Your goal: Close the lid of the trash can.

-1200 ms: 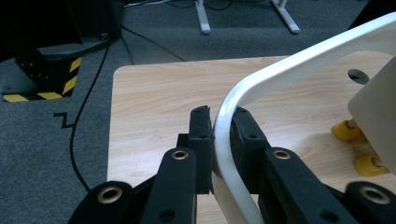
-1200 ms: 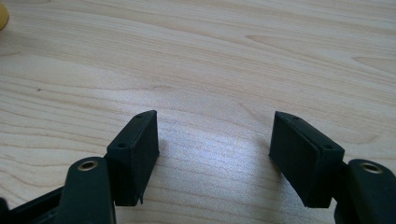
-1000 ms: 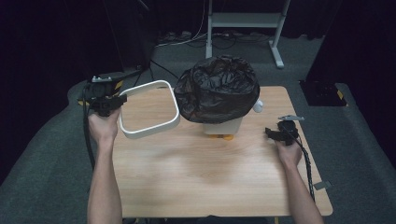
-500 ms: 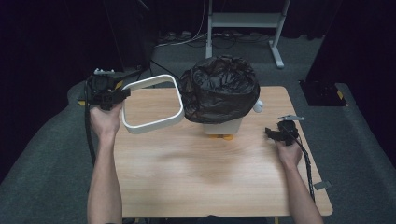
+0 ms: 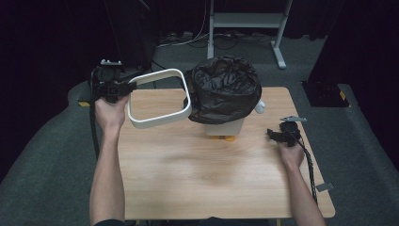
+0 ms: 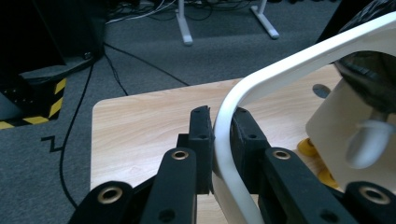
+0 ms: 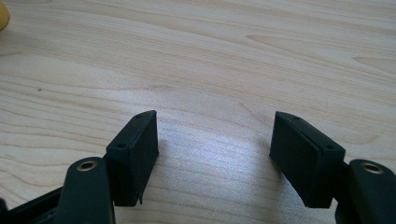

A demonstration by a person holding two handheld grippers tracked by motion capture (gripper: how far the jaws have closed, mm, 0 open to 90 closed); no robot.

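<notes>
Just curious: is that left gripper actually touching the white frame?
Touching. In the left gripper view, the left gripper has both black pads pressed against the white frame between them.

A light wooden table (image 5: 188, 179) carries a white bin (image 5: 226, 126) standing on orange feet (image 5: 224, 138)

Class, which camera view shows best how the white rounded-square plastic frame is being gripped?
The left gripper view: the white rounded-square plastic frame runs between the left gripper's black jaws, which are clamped on its rim. The high view shows the whole frame lifted beside the bin, but the grip is small. The right gripper view shows bare wooden table.
</notes>
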